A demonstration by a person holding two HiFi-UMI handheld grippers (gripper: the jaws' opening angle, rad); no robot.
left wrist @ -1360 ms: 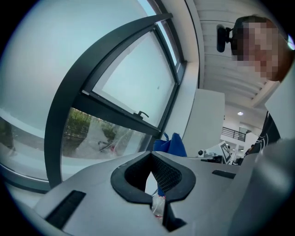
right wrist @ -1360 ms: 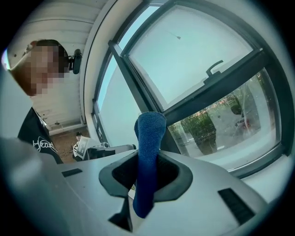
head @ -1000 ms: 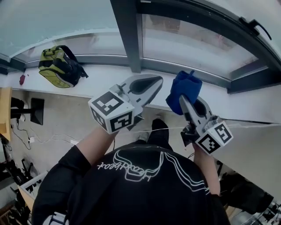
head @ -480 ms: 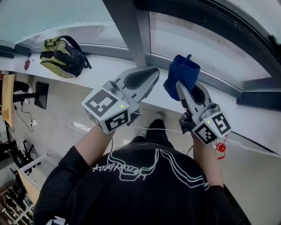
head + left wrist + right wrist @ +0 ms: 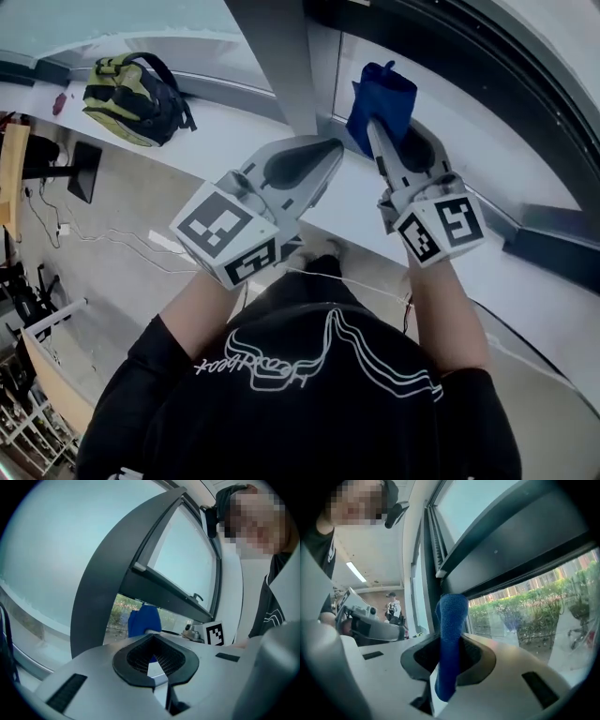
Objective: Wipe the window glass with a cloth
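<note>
Two gripper views only: shrubs [image 5: 520,609] beyond window glass [image 5: 450,94]. Raised together: right hand-held gripper [image 5: 380,127] clamping blue cloth [image 5: 380,94], left hand-held gripper [image 5: 326,157] closed, empty.

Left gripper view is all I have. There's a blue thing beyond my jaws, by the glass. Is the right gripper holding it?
Observer: Yes. The right gripper is shut on the blue cloth, and a fold stands up past its jaws.
Operator: Cloth on the glass yet?
Observer: The head view puts it at the foot of the pane, just right of the dark mullion. Contact can't be told.
Operator: Anything on the sill?
Observer: A green and black backpack lies on the sill, far to the left of the cloth.
</note>
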